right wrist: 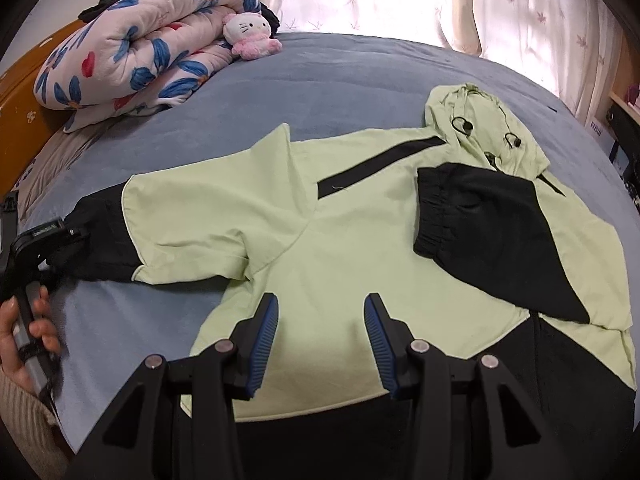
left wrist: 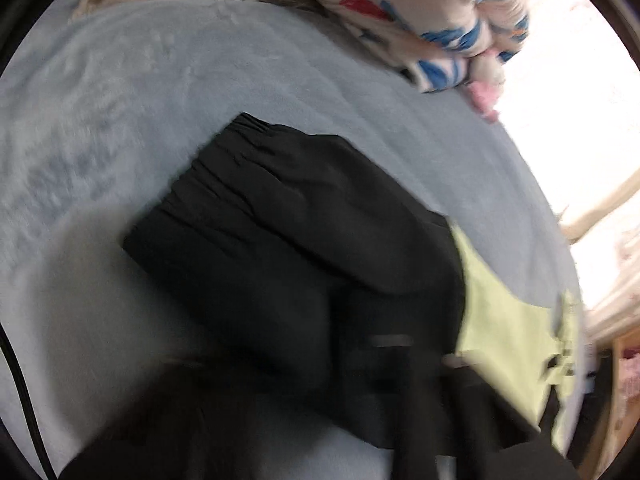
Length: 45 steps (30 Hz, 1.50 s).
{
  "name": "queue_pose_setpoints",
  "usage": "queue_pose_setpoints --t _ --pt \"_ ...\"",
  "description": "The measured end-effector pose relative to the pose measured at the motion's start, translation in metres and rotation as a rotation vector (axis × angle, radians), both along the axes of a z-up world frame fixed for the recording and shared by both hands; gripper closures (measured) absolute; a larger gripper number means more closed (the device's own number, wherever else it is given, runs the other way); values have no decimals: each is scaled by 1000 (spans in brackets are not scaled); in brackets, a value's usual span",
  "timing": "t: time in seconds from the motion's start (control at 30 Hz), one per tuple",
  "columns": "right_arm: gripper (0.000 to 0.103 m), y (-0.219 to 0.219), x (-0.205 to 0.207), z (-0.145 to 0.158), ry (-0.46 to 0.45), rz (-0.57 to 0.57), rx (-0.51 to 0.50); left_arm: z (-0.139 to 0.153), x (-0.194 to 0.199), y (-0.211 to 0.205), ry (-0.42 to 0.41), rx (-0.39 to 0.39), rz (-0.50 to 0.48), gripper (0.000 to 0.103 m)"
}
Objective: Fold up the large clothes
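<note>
Pale green and black, a hooded jacket (right wrist: 340, 232) lies spread face up on a bed (right wrist: 320, 72) covered in grey-blue fabric. One sleeve is already folded across the chest, its black cuff (right wrist: 440, 208) resting near the hood (right wrist: 480, 120); the other sleeve (right wrist: 132, 232) stretches out sideways. The left hand-held gripper (right wrist: 60, 236) sits at that sleeve's black end and seems to be pinching it, though the blurred left view does not show its fingers, so I cannot tell for sure. The right hand-held gripper (right wrist: 320, 344) hovers over the hem with its blue-padded fingers (right wrist: 264, 340) spread apart, holding nothing. To do this step well, the outstretched sleeve probably should be lifted just clear of the bed and laid flat across the chest, with the crease kept straight at the shoulder. A rolled flowered quilt (right wrist: 140, 52) and a small pink plush toy (right wrist: 252, 36) sit well apart at the head of the bed, and nothing blocks the fold.
</note>
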State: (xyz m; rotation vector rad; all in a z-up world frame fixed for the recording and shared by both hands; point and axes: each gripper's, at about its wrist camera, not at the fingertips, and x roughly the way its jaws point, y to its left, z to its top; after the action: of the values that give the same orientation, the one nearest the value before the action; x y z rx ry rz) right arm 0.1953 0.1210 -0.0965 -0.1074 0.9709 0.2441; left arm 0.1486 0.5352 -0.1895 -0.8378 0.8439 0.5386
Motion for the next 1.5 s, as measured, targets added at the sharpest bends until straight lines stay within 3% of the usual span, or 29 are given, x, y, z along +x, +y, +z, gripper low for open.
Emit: queue_pose_setpoints --t 0.07,0.13,0.23,0.33,0.43,0.53,0.63,0.73,0.83,0.93,1.1,1.23,1.3,1.5 --pt "58 -8 0 1 2 -9 13 19 4 -8 31 75 11 101" --pt "58 -21 -1 4 -1 -26 28 53 17 -32 35 223 -31 101" --pt "58 -47 -3 10 -9 -66 61 121 42 -102 -50 416 -170 101" --pt "58 -81 -6 19 -31 -120 84 171 65 -185 -168 502 -344 101" --pt "58 -123 -9 26 -52 -191 102 190 79 -268 -233 526 -525 101" --pt "58 -170 -11 28 -58 -281 116 175 97 -351 -231 478 -708 101" --pt "58 -214 -11 25 -48 -358 128 131 111 -423 -177 360 -859 101" --pt "58 -250 -10 19 -28 -413 135 86 118 -474 -122 293 -960 101" --pt "58 -278 -5 12 15 -433 168 56 108 -513 -63 279 -1025 95" --pt "58 -292 -2 8 47 -426 226 42 107 -521 -37 260 -1058 79" --pt "58 -285 9 6 86 -337 327 46 87 -498 -53 156 -1042 65" --pt "46 -266 34 -4 163 -265 425 68 68 -470 -126 119 -1004 44" --pt "46 -259 47 -13 203 -255 469 76 57 -458 -148 138 -992 42" --pt "46 -241 82 -47 305 -264 434 83 28 -421 -142 207 -921 42"
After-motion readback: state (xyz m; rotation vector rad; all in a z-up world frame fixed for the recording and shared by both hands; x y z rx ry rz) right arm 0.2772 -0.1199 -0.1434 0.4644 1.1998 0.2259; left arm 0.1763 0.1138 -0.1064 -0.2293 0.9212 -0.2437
